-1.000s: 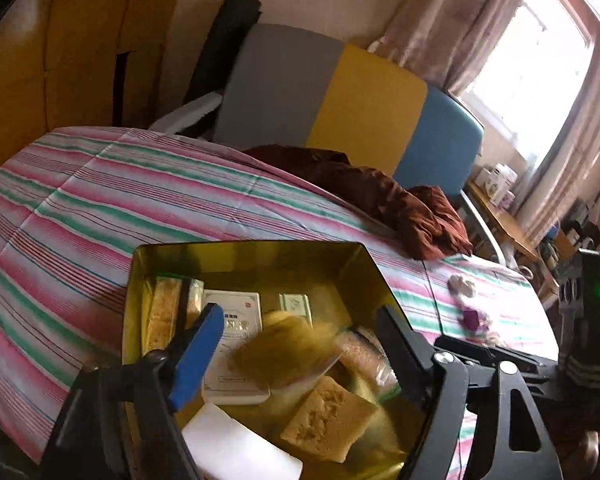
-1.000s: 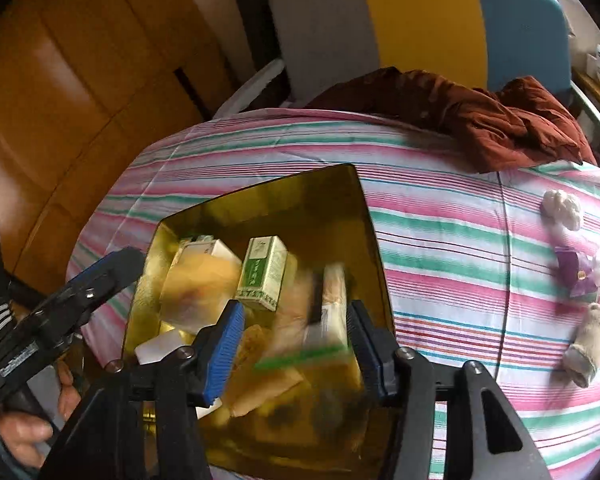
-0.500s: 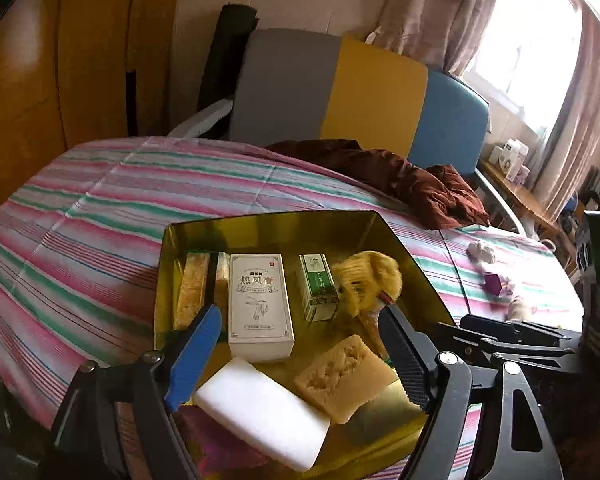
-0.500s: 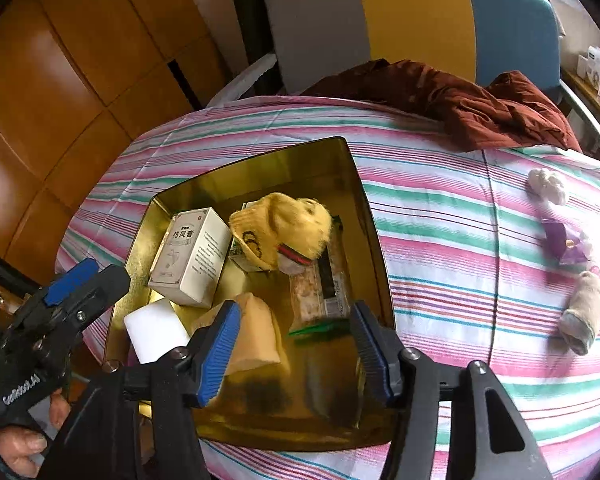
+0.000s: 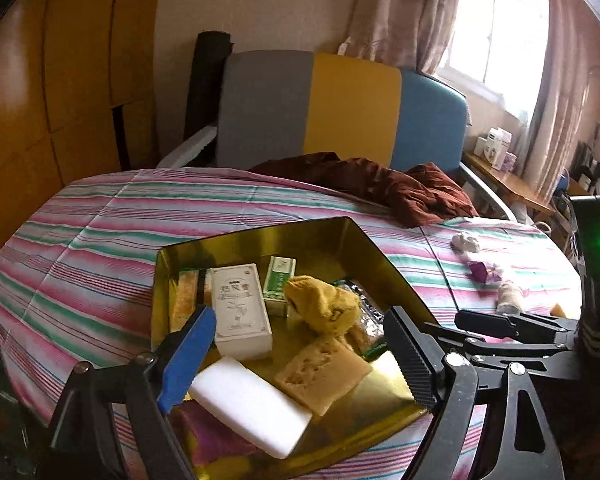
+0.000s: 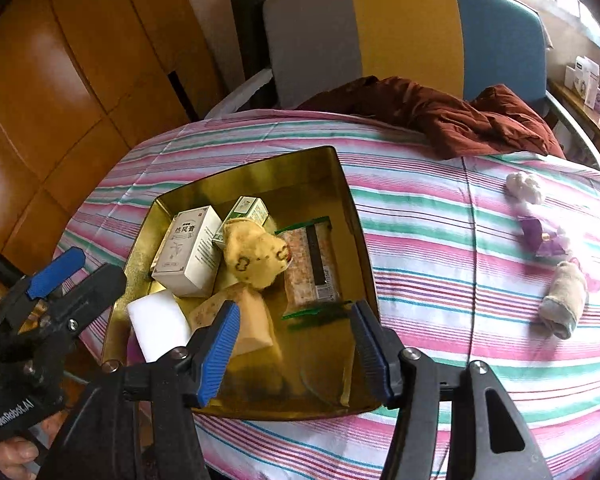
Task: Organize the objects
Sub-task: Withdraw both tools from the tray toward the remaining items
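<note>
Over the bed: both of your grippers hang above the gold tray (image 6: 352, 216), which sits on the striped bedspread (image 6: 440, 240).
Step in hand: looks like you're between picks. The tray already holds a pile, and neither gripper carries anything.
Left gripper (image 5: 300, 350): spread wide and empty, low over the tray's near edge, with the white sponge block (image 5: 252, 404) and the tan sponge (image 5: 324, 372) between its fingers in view.
Right gripper (image 6: 296, 352): also spread and empty, pointing down over the tray's near right part.
Tray contents: white box (image 6: 190, 250), small green box (image 6: 246, 212), yellow plush thing (image 6: 256, 258), a flat sealed packet (image 6: 310, 266), plus the 2 sponges.
Still loose: a rolled grey sock (image 6: 564, 300), a purple bit (image 6: 540, 238) and a white fluffy bit (image 6: 526, 188) lie on the bedspread, well apart from the tray on your right.
Next move, my guess: swing the right gripper out to the sock, since it's the nearest. It's soft, so come down on its middle and close firmly.
Watch out: the tray is crowded, so drop things into the bare near right corner.
</note>
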The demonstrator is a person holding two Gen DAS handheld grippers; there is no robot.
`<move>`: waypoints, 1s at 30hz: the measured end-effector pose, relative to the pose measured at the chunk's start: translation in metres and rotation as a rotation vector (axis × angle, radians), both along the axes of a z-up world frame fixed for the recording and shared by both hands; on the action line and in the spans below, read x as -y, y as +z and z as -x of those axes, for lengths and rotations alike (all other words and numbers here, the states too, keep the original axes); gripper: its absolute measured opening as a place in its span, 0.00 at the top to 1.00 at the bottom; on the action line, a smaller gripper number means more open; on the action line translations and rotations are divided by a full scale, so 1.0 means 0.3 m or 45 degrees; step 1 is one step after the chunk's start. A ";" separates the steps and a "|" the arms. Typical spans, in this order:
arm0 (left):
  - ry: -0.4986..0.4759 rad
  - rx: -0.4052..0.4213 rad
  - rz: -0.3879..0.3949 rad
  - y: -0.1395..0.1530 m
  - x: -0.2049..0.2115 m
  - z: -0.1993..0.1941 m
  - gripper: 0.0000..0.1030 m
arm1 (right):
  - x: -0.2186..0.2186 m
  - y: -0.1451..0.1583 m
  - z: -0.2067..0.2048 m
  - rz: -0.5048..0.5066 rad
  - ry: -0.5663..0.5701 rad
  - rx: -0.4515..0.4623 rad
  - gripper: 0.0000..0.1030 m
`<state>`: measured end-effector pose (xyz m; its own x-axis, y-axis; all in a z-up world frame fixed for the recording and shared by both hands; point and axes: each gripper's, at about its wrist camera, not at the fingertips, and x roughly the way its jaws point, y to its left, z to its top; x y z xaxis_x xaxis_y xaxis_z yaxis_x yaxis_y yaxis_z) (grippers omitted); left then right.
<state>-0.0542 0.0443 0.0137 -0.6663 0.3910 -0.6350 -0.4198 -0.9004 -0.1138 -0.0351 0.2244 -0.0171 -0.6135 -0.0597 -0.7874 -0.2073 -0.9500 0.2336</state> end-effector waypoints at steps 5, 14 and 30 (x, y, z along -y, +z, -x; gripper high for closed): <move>-0.035 -0.005 0.011 0.003 -0.027 -0.019 0.16 | -0.026 0.001 -0.030 -0.002 -0.032 -0.015 0.42; -0.104 -0.013 0.031 0.007 -0.086 -0.046 0.16 | -0.142 -0.014 -0.085 0.042 -0.130 -0.016 0.42; -0.277 -0.033 0.083 0.016 -0.269 -0.089 0.16 | -0.546 0.024 -0.278 0.100 -0.468 -0.035 0.41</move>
<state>-0.0274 0.1251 0.0186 -0.5873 0.4857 -0.6474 -0.6067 -0.7936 -0.0451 0.0483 0.3882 -0.0100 -0.6261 0.1092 -0.7720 -0.5239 -0.7923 0.3128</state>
